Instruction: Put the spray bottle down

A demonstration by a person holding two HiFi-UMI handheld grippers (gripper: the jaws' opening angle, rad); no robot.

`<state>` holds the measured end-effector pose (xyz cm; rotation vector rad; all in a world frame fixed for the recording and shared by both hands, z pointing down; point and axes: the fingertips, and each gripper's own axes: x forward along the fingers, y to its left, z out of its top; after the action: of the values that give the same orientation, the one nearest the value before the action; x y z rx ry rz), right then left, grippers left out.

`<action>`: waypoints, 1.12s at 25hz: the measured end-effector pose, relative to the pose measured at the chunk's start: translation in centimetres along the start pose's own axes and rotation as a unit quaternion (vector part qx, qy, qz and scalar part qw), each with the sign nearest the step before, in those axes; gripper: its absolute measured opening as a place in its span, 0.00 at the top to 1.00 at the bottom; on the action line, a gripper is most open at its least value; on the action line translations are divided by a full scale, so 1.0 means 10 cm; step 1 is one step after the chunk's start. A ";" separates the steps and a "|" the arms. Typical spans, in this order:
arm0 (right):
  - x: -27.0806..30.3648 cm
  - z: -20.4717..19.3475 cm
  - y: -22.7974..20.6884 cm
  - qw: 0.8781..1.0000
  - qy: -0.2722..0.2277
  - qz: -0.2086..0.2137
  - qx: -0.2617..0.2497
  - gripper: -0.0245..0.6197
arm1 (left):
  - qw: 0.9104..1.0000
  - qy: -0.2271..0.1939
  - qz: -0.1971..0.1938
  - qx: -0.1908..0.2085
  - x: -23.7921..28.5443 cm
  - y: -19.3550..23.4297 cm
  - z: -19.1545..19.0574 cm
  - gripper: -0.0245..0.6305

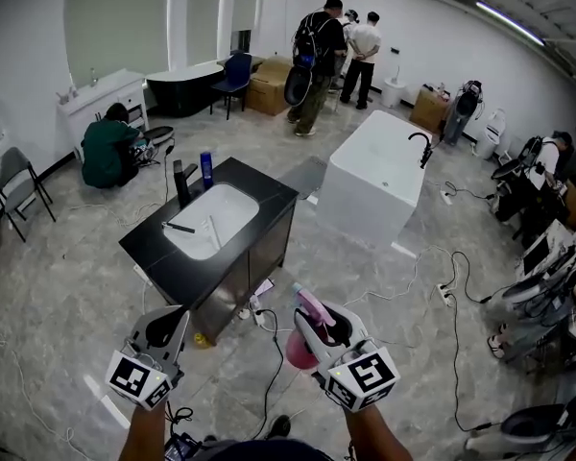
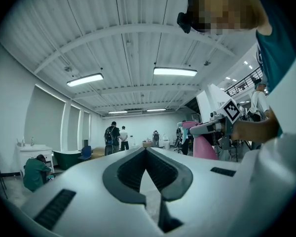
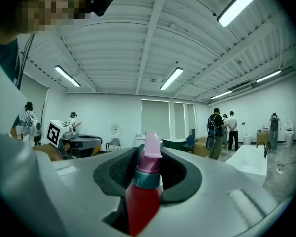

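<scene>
At the far left a chair [image 1: 19,182] stands by the wall, and a person in green [image 1: 104,150] crouches beside a white cabinet [image 1: 101,99]; the left tongs [image 1: 163,327] hang level above the floor [image 1: 58,296], their tips together with nothing between them; ahead of them stands a black bench [image 1: 269,200] with a white sink [image 1: 211,221] set into it, and a black tap [image 1: 180,182] and a blue bottle [image 1: 206,168] stand upright side by side at its far corner; the right tongs [image 1: 319,323] are clamped on the pink spray bottle [image 1: 300,350], which is held in the air short of the bench, its nozzle rising above the tips; further right sits a white bathtub [image 1: 374,171]; a group of people [image 1: 317,65] stands beyond it.
</scene>
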<state>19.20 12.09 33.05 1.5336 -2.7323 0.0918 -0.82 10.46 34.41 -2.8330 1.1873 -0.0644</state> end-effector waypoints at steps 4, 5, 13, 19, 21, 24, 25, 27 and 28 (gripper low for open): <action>0.07 -0.06 -0.23 1.000 0.001 0.017 0.002 0.76 | 1.000 0.007 0.017 0.002 0.19 -0.04 -0.06 0.96; 0.10 -0.07 -0.28 1.000 0.002 0.022 0.003 0.76 | 1.000 0.009 0.021 0.002 0.23 -0.03 -0.07 0.96; 0.39 -0.14 -0.52 0.998 0.005 0.058 0.010 0.76 | 0.998 0.023 0.055 0.010 0.44 0.06 -0.12 0.96; 0.75 -0.23 -0.63 0.998 0.015 0.061 0.018 0.76 | 0.998 0.035 0.056 0.005 0.62 0.36 -0.25 0.96; 0.93 -0.26 -0.67 0.998 0.018 0.054 0.017 0.76 | 0.998 0.033 0.049 0.000 0.73 0.54 -0.29 0.96; 1.25 -0.29 -0.73 0.999 0.020 0.036 0.019 0.76 | 0.999 0.030 0.029 0.002 0.92 0.85 -0.35 0.96; 1.36 -0.31 -0.74 0.999 0.022 0.030 0.022 0.76 | 0.999 0.028 0.023 0.001 0.97 0.98 -0.37 0.96; 1.59 -0.34 -0.74 0.999 0.027 0.017 0.023 0.76 | 1.000 0.022 0.014 -0.004 1.07 1.27 -0.39 0.96; 1.70 -0.34 -0.74 0.999 0.028 0.011 0.021 0.76 | 1.000 0.019 0.009 -0.007 1.12 1.41 -0.40 0.96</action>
<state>16.61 -6.08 37.43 1.4881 -2.7204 0.1920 -3.27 -7.57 37.42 -2.8451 1.2262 -0.1088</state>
